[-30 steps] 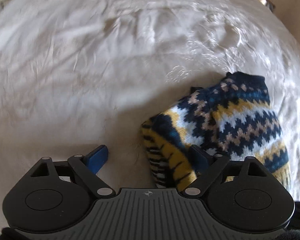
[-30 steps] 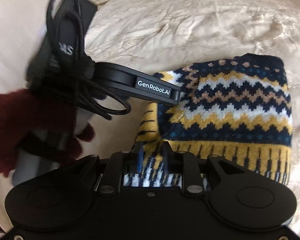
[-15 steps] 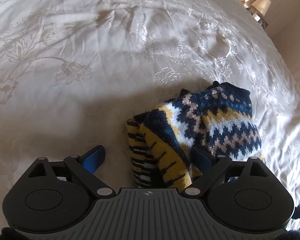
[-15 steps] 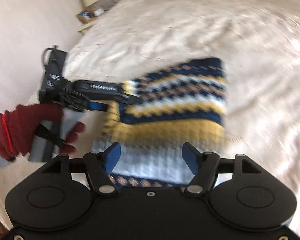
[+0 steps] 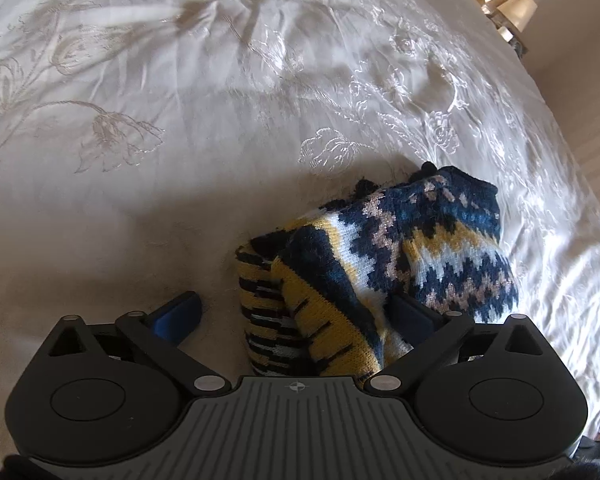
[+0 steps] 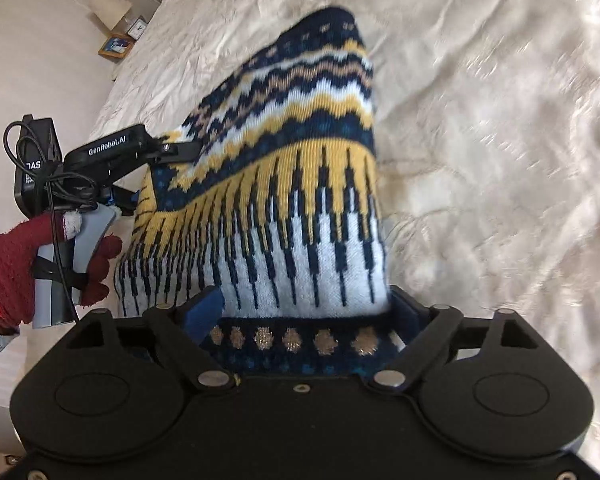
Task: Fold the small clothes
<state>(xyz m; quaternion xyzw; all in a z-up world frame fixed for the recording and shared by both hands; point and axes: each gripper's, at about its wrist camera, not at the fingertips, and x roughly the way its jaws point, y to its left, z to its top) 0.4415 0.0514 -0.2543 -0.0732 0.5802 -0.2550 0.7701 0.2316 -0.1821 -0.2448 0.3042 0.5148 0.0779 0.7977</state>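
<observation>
A small knitted sweater (image 5: 384, 264) in navy, yellow, white and tan zigzags lies folded on a cream bedspread (image 5: 220, 100). My left gripper (image 5: 296, 316) is open, its jaws wide apart around the sweater's near folded edge. In the right wrist view the sweater (image 6: 292, 184) fills the middle. My right gripper (image 6: 304, 312) is open, jaws spread around the sweater's hem. The left gripper's body (image 6: 116, 152), held by a red-gloved hand (image 6: 16, 260), sits at the sweater's left edge.
The embroidered bedspread (image 6: 500, 140) extends all around the sweater. A lamp (image 5: 512, 4) stands past the bed's far right edge in the left wrist view. A nightstand with a picture frame (image 6: 116, 46) and a lamp stands beyond the bed's left side.
My right gripper was shut on the sweater's hem a second ago; it has opened wide and now sits close over the hem. The left gripper stayed open and moved little.
</observation>
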